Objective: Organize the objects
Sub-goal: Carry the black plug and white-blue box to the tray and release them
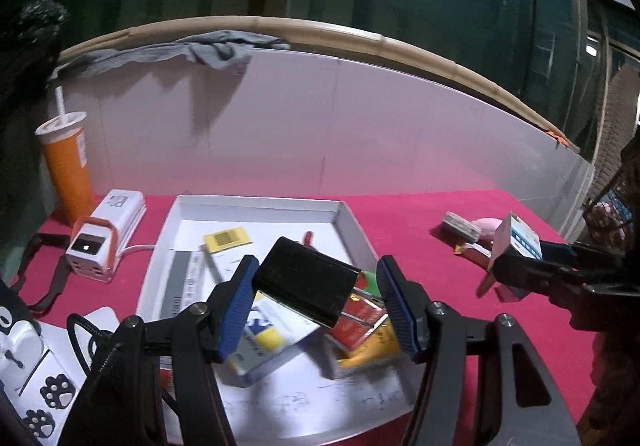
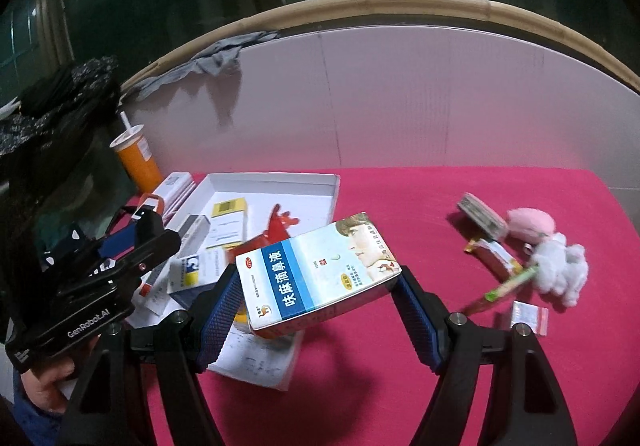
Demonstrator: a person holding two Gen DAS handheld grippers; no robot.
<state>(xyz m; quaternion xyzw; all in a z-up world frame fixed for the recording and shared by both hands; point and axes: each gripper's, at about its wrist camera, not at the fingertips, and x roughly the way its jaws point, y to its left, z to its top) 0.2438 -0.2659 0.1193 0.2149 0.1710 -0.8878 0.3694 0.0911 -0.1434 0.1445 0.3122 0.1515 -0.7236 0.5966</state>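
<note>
Jaws of the left gripper (image 1: 316, 306) clench a black block (image 1: 306, 282), the right gripper (image 2: 316, 310) a medicine box (image 2: 316, 274) hiding tray (image 2: 280, 179) contents.

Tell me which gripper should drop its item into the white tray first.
Left, probably. The left gripper already holds its black box directly above the white tray; the right gripper holds its medicine box at the tray's edge.

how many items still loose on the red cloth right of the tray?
About 6: card stack, pink plush, white fluff, orange-red packet, green stick, small zip bag. The right claw's box may hide more.
</note>
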